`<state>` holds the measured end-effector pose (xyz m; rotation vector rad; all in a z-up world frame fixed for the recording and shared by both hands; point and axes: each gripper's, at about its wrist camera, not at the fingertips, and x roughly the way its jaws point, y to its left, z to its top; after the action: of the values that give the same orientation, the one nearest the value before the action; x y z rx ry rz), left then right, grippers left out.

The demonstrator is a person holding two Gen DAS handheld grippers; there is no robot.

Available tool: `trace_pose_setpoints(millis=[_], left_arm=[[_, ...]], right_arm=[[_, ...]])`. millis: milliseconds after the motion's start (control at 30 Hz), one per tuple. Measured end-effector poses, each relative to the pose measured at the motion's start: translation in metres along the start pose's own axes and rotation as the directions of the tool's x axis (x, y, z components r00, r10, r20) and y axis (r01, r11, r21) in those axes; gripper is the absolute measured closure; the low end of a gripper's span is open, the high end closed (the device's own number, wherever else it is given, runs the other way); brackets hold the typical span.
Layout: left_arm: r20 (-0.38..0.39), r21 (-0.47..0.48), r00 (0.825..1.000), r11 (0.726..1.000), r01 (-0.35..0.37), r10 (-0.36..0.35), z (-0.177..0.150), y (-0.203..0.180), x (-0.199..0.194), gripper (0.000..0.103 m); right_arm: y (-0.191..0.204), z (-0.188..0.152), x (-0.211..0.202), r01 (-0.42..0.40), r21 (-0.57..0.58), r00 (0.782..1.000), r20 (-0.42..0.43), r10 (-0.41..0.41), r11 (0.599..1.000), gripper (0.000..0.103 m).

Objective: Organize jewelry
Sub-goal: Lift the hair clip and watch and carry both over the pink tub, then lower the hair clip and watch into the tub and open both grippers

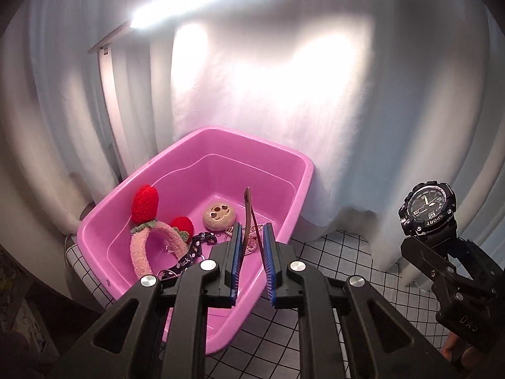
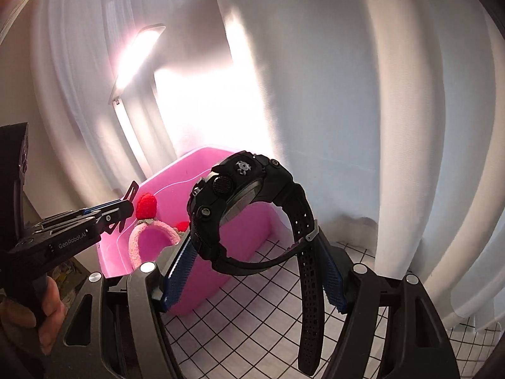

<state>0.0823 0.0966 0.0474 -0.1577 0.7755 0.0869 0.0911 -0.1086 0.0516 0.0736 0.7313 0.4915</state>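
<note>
My left gripper (image 1: 252,230) is shut on a thin brown hair clip (image 1: 247,208) that sticks up past its blue pads, above the near end of a pink tub (image 1: 303,170). In the tub lie a pink plush headband with red strawberries (image 1: 139,246), a round beige plush face (image 1: 219,216), a dark "luck" lanyard (image 1: 192,252) and some chain jewellery (image 1: 252,241). My right gripper (image 2: 252,243) is shut on a black sport watch (image 2: 221,208), held in the air to the right of the tub (image 2: 202,154). The left wrist view shows that watch (image 1: 427,208) face-on at the right.
The tub stands on a white cloth with a black grid (image 1: 331,252). White curtains (image 1: 315,94) hang close behind and to the right. A lit lamp bar (image 1: 205,3) glows above. A person's hand (image 2: 47,309) grips the left gripper's (image 2: 123,210) handle.
</note>
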Motion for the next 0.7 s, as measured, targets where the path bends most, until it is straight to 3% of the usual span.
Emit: trace_pose_setpoints(millis=[200,500,700], left_arm=[[-0.058,-0.094,0.993,0.990,-0.105,0.100,0.008,0.049,0.016,0.089],[-0.158,-0.189,0.977,0.966,-0.175,0.146,0.022,0.098,0.061,0.089],[-0.262,-0.228,0.953,0.949,-0.216,0.154,0.028,0.117,0.100,0.088]], right_arm=[[0.033,0.026,0.044,-0.090,-0.055,0.995,-0.045,0.088,0.994,0.035],[0.076,0.062,0.117,-0.178,-0.120,0.976,-0.149,0.159,0.977,0.035],[0.093,0.073,0.170,-0.204,-0.127,0.949,-0.269,0.164,0.971,0.035]])
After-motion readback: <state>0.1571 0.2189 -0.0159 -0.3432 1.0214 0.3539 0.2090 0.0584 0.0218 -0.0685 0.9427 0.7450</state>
